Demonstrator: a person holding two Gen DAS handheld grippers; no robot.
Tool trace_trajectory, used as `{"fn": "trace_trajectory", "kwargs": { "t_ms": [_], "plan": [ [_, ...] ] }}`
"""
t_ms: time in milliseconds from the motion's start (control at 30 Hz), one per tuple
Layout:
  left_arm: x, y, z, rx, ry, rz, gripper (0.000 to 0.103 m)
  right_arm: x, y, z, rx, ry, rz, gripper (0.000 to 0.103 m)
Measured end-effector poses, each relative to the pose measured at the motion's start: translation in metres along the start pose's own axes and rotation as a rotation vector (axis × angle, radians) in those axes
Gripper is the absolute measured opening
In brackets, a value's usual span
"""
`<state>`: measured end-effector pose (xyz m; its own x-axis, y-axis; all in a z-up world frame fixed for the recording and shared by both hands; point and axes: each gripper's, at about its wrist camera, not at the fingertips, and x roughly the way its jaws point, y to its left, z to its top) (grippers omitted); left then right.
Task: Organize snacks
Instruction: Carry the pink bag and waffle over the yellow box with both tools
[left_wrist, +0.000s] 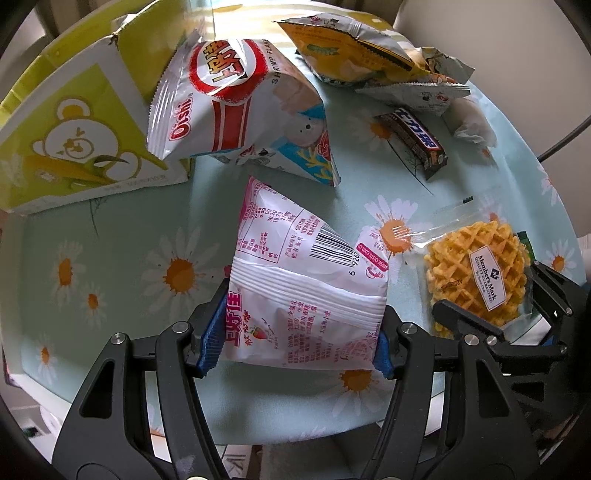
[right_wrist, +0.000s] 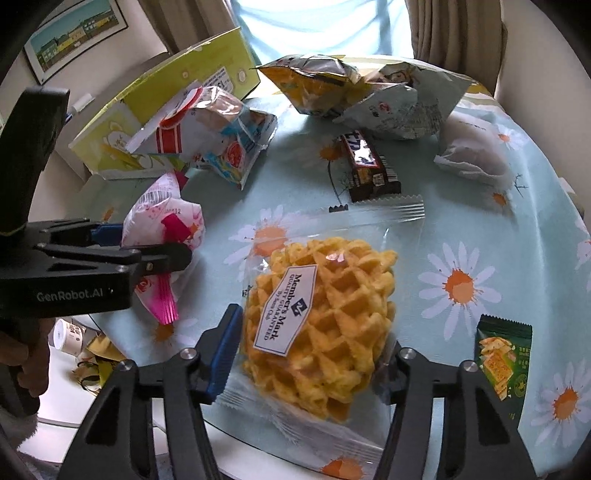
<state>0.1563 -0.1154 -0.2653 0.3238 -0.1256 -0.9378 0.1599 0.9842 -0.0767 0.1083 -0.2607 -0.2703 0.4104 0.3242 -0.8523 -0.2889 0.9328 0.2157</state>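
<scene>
The tabletop (right_wrist: 480, 236) is covered by a daisy-print cloth; a wrapped waffle (right_wrist: 321, 332), chocolate bar (right_wrist: 369, 166), snack bags (right_wrist: 332, 85) and yellow-green box (left_wrist: 74, 129) are carried on it.

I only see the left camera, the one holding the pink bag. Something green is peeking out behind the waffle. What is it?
Observer: A green cracker packet, lying flat on the daisy tablecloth just right of the waffle.
Child: Is there anything on the wall?
Observer: Yes, a framed picture of buildings hangs on the wall beyond the yellow box.
Child: Who's holding my gripper?
Observer: A hand is wrapped around the handle below the left gripper.
</scene>
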Motion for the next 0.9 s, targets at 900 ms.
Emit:
{"fn": "trace_trajectory", "kwargs": {
  "t_ms": [900],
  "plan": [
    [-0.154,0.051,0.067,-0.028,-0.271,-0.042,0.060,-0.119,0.047,0.111,-0.054,-0.238,-0.012,0.055]
  ]
}}
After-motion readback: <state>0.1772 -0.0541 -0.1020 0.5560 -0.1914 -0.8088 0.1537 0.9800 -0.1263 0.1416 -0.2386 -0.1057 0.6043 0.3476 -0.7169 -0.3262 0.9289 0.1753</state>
